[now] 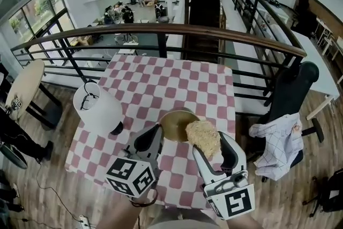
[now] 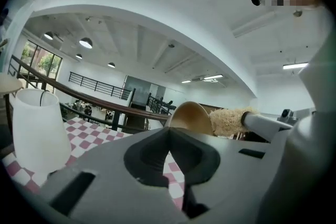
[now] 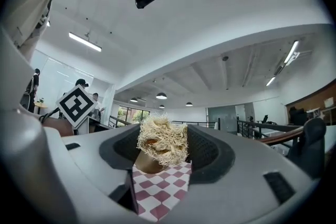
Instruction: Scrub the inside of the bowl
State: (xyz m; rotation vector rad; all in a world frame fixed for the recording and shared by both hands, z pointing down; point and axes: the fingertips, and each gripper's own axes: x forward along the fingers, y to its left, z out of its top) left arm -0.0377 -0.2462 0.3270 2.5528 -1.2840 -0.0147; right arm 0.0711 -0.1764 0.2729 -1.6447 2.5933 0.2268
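A brass-coloured bowl (image 1: 174, 123) sits on the red-and-white checked table (image 1: 177, 83), near its front edge. A pale, fibrous loofah scrubber (image 1: 202, 137) is pinched in my right gripper (image 1: 208, 146) and hangs over the bowl's near right rim. In the right gripper view the scrubber (image 3: 161, 139) fills the gap between the jaws (image 3: 161, 153), with the bowl (image 3: 146, 166) just below it. My left gripper (image 1: 156, 130) is shut, its tips at the bowl's near left rim. In the left gripper view the jaws (image 2: 168, 136) meet with nothing seen between them, and the bowl (image 2: 190, 117) rises just beyond.
A white lampshade-like object (image 1: 98, 108) stands at the table's left edge, close to my left gripper. A dark railing (image 1: 177, 34) runs behind the table, with a drop beyond it. A chair draped with cloth (image 1: 278, 142) stands at the right, a round table (image 1: 24, 86) at the left.
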